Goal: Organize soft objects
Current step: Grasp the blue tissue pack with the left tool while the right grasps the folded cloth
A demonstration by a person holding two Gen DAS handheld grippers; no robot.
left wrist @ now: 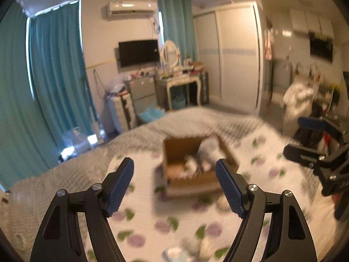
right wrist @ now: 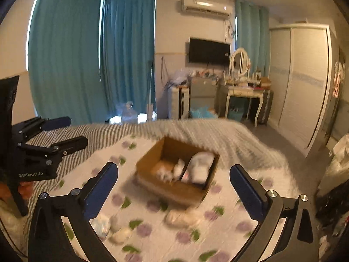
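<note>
An open cardboard box (left wrist: 174,148) (right wrist: 150,163) sits on the flowered bedspread (left wrist: 152,214) (right wrist: 157,235) with several pale soft toys inside, the largest a white plush (left wrist: 210,150) (right wrist: 200,166). More soft items lie loose on the bed: a pale lump (right wrist: 182,218) in front of the box and small ones (right wrist: 118,237) (left wrist: 194,246) nearer me. My left gripper (left wrist: 174,168) is open and empty, above the bed short of the box. My right gripper (right wrist: 174,174) is open and empty too. Each shows in the other's view, the right gripper (left wrist: 305,139) and the left gripper (right wrist: 72,133). Both views are blurred.
A grey striped blanket (right wrist: 196,131) covers the bed's far part. Beyond are teal curtains (right wrist: 72,54), a wall TV (right wrist: 208,51), a dressing table with mirror (right wrist: 240,87), white wardrobe doors (right wrist: 305,83) and clutter on the floor at right (left wrist: 298,100).
</note>
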